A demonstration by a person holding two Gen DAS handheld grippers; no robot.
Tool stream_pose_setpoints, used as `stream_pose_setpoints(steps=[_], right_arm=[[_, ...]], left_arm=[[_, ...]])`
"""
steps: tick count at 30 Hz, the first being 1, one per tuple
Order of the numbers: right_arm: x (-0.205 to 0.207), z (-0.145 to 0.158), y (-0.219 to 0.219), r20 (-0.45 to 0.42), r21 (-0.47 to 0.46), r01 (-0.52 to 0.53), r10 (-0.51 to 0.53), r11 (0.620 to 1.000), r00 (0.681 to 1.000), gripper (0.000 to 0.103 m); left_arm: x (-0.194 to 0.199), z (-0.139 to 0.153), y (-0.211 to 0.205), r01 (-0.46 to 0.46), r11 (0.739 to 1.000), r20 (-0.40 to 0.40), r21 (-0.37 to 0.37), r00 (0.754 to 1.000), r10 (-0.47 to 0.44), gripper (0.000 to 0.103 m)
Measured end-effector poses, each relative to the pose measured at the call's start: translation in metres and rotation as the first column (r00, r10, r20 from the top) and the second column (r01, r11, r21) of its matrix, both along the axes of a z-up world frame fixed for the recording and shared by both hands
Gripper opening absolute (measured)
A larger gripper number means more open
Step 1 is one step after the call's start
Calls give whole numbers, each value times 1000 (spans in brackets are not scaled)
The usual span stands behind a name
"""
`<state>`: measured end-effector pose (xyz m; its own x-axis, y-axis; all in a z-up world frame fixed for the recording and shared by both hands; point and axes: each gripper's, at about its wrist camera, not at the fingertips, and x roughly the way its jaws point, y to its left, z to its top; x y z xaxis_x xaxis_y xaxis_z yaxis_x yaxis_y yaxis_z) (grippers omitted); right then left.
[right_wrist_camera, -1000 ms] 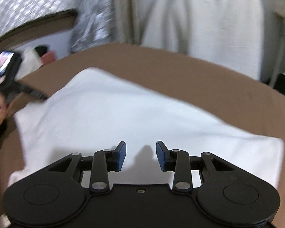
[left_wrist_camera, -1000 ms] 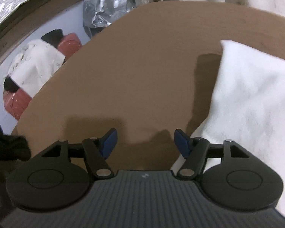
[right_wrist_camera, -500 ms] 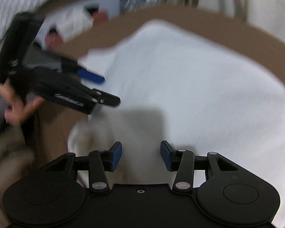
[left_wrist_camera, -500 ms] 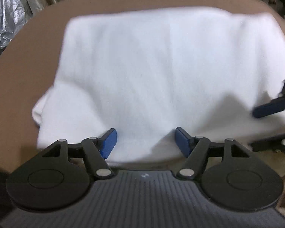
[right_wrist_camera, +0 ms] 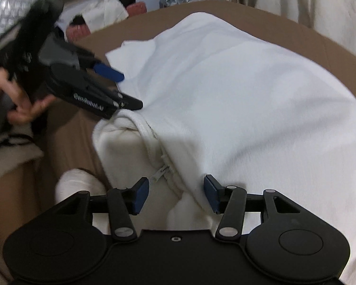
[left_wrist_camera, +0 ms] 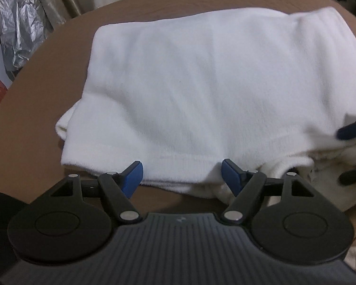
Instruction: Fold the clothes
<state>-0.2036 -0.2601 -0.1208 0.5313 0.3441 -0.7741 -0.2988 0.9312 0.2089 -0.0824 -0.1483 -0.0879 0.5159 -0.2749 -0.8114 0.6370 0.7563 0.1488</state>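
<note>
White fleece garment lies on the brown counter. Left gripper and right gripper hover, fingers spread wide and empty. Best pinch both hem layers squarely.

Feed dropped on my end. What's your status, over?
Both tools open, left tool and right tool at near edge of white fleece garment. Garment part-folded on brown table. Zipper exposed. Nothing blocking.

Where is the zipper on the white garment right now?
In the right wrist view, the zipper sits low and centre-left, on the white garment, just beyond the open right gripper and nearer its left fingertip.
</note>
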Motion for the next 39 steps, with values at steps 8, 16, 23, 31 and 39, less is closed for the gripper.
stream_pose_setpoints(steps=[8,16,23,31,39], right_arm=[[-31,26,-73,33,125,128,-133,984,991,59],[-67,11,-167,-23,247,510,-522,824,853,62],[-109,-32,-197,-89,289,676,-684,678,724,63],[-97,-89,-181,-235,595,636,-650,491,723,65],[-63,-49,-159,58,483,601,-708,637,704,25]], left_arm=[[-18,40,0,44,981,99,-191,995,-25,75],[-26,32,-78,78,971,-103,-225,989,-103,75],[-33,-3,-112,90,995,-159,-44,983,-96,76],[-29,-14,-88,62,982,-148,-176,985,-89,78],[-9,0,-65,-66,948,-221,-312,975,-5,79]])
